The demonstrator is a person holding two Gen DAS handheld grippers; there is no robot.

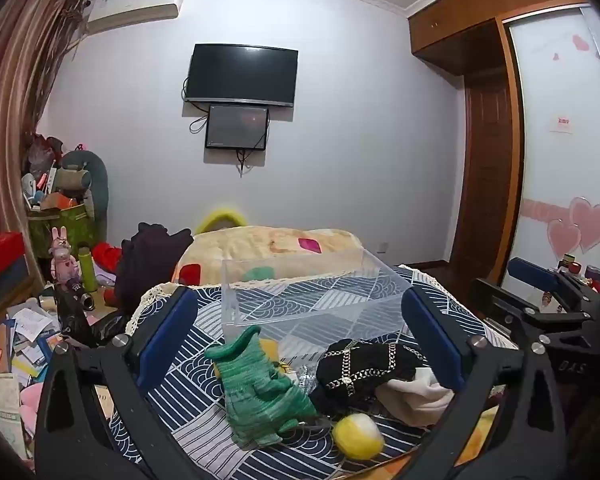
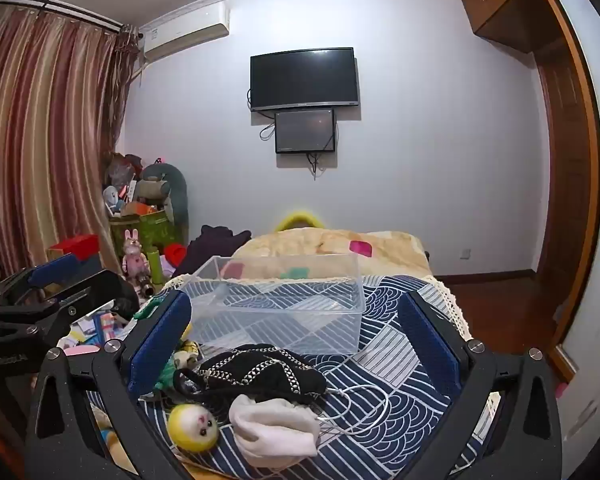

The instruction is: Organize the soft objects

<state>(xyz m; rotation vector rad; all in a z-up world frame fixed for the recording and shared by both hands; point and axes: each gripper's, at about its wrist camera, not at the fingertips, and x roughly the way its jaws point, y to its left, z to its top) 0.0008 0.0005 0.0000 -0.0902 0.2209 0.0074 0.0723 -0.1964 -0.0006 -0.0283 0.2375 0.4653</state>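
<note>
A clear plastic box (image 1: 316, 292) sits on the blue patterned cloth (image 1: 203, 420) at 12 o'clock from both claws; no soft item can be seen inside it — only the cloth pattern shows through its walls. The soft things lie in a heap nearer than the box. In the left wrist view a green knitted piece (image 1: 259, 388) stretches its long axis from about 11 o'clock down to 5 o'clock, its narrow end toward the box. Beside it at 3 o'clock rests a black item with silver chain trim (image 1: 360, 368), then a white sock (image 1: 416, 396), with a yellow ball-shaped toy (image 1: 358, 438) at 6 o'clock. The left claw (image 1: 300, 336) is spread wide and level, gripping nothing, hovering over the heap. The right claw (image 2: 295, 340) is likewise spread wide — its blue pads (image 2: 159, 340) flank the black item and sock.
</note>
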